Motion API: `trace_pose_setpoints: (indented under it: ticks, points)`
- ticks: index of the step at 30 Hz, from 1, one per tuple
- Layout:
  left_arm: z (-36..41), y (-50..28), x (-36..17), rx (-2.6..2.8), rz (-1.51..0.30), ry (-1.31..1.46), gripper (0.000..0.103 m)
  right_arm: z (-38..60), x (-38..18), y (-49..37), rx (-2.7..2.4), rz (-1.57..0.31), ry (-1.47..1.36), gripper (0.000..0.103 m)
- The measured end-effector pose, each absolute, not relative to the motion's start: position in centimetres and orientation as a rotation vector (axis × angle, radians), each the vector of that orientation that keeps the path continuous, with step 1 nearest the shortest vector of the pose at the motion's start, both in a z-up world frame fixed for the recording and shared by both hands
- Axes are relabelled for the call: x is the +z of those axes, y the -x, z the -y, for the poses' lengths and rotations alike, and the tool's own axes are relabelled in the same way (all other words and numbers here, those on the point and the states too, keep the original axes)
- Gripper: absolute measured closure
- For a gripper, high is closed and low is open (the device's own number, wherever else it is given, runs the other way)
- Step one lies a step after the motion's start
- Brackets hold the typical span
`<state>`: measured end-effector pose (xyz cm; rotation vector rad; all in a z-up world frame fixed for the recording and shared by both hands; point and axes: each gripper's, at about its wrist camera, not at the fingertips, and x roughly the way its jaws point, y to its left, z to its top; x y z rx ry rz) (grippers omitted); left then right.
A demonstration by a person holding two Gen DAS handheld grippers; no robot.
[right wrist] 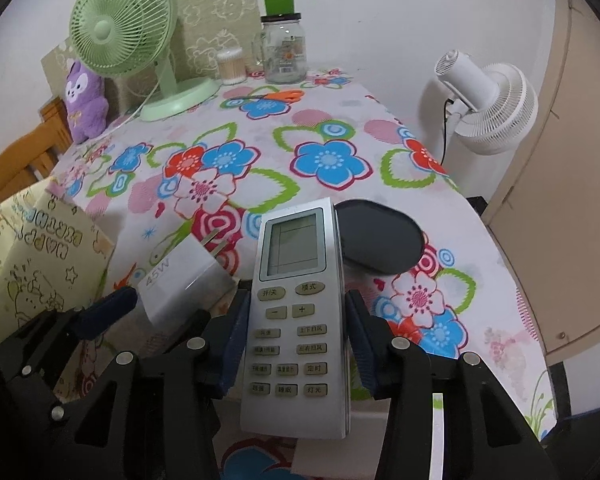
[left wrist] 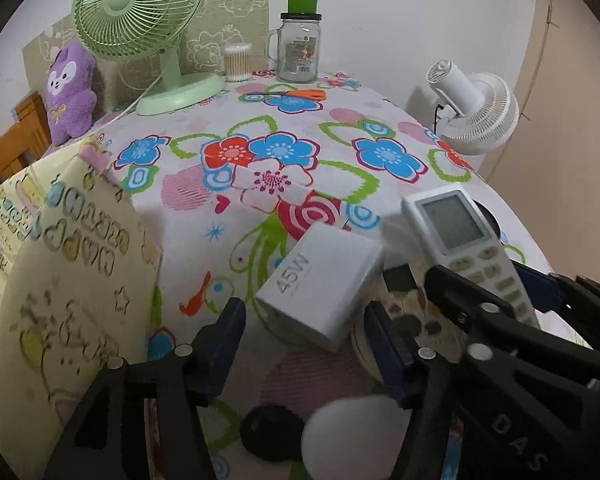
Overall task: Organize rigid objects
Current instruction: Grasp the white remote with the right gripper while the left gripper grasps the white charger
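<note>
A white 45W charger (left wrist: 322,286) sits between the fingers of my left gripper (left wrist: 306,338), raised off the flowered tablecloth; the pads do not clearly press on it. It also shows in the right wrist view (right wrist: 184,280), prongs pointing away. My right gripper (right wrist: 296,332) is shut on a white air-conditioner remote (right wrist: 296,312), held by its sides with the screen facing up. The remote also shows in the left wrist view (left wrist: 468,248). A yellow cartoon-print box (left wrist: 60,288) stands at the left.
A black round lid (right wrist: 380,236) lies just right of the remote. At the back stand a green fan (left wrist: 140,12), a glass jar (left wrist: 298,48), cotton swabs (left wrist: 237,62), orange scissors (left wrist: 292,94) and a purple plush (left wrist: 70,88). A white fan (left wrist: 476,108) stands off the right edge.
</note>
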<state>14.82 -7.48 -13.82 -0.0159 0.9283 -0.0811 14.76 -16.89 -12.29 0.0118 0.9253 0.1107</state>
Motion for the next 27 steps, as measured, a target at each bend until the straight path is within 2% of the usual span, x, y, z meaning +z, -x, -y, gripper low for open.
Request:
trace_pose_setpoints:
  ticks: [6, 7, 13, 27]
  points:
    - [7.8, -16.3, -13.9, -0.083, -0.925, 0.023, 0.036, 17.5, -12.1, -15.9, 0.094, -0.919, -0.020, 0.053]
    - [7.8, -16.5, -13.9, -0.086, -0.928, 0.030, 0.040, 17.5, -12.1, -16.1, 0.095, -0.920, -0.022, 0.053]
    - [8.0, -16.8, -13.8, -0.102, -0.932, 0.019, 0.045, 17.2, -12.3, -16.9, 0.110, -0.928, -0.025, 0.053]
    - [8.1, -14.9, -13.0, -0.078, -0.921, -0.003, 0.051, 16.9, -12.0, -15.4, 0.118, -0.928, -0.041, 0.053]
